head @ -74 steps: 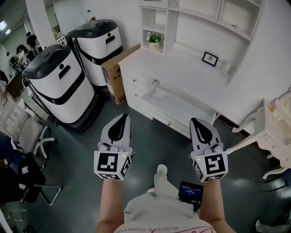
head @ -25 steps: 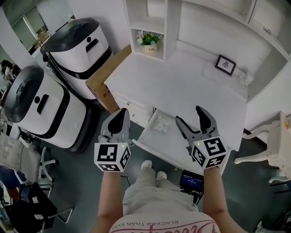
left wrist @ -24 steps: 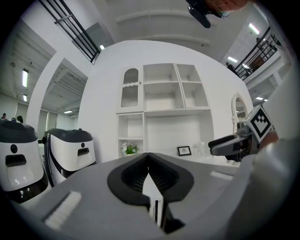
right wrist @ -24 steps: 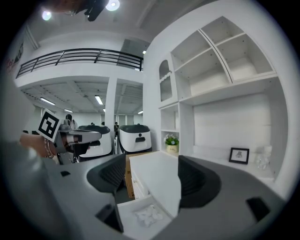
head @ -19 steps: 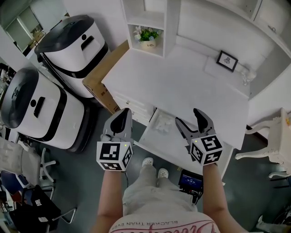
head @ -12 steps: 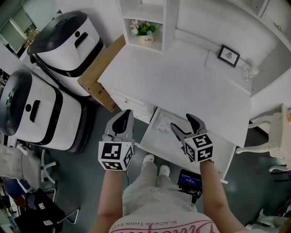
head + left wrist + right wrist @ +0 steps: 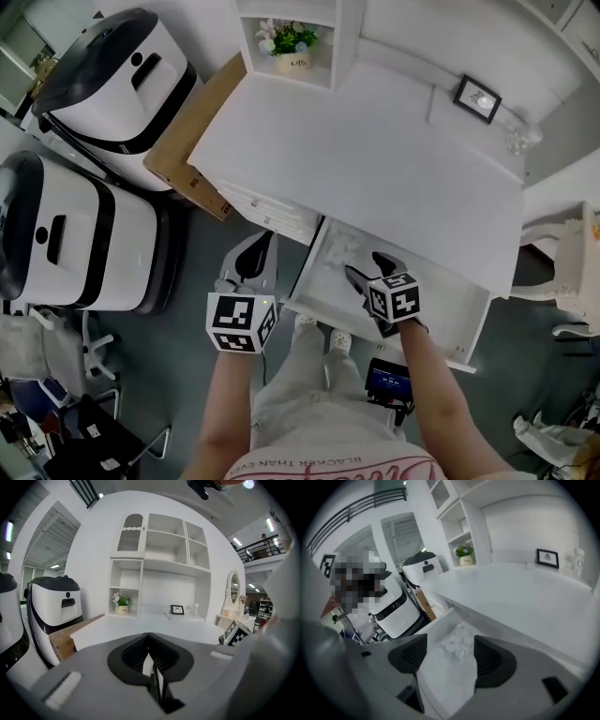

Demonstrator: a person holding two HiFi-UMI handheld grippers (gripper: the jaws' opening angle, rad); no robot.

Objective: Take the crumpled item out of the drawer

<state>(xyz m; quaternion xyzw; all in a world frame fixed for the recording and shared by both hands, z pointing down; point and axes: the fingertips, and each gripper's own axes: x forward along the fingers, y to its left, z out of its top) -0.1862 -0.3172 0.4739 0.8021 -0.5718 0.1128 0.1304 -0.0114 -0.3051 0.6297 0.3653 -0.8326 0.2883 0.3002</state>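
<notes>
A white drawer (image 7: pixel 445 305) stands pulled out from under the white desk (image 7: pixel 375 159). A crumpled white item (image 7: pixel 339 247) lies at the drawer's left end. My right gripper (image 7: pixel 367 267) is open and reaches over the drawer, just short of the item. In the right gripper view the crumpled item (image 7: pixel 457 644) lies ahead between the spread jaws of the right gripper (image 7: pixel 450 657), on the drawer's floor (image 7: pixel 445 681). My left gripper (image 7: pixel 253 267) is shut and empty, out to the left of the drawer's front corner. In its own view the left gripper (image 7: pixel 150 651) faces the desk top (image 7: pixel 154 625).
Two white-and-black machines (image 7: pixel 103 75) (image 7: pixel 66 234) and a cardboard box (image 7: pixel 192 131) stand left of the desk. A potted plant (image 7: pixel 286 42) sits in the shelf unit, a picture frame (image 7: pixel 478 98) on the desk top. A white chair (image 7: pixel 562 272) is at the right, a small device (image 7: pixel 386 380) on the floor.
The person has walked up to the desk. The right gripper opened and moved forward and down over the open drawer toward the crumpled item. The left gripper stayed shut.
</notes>
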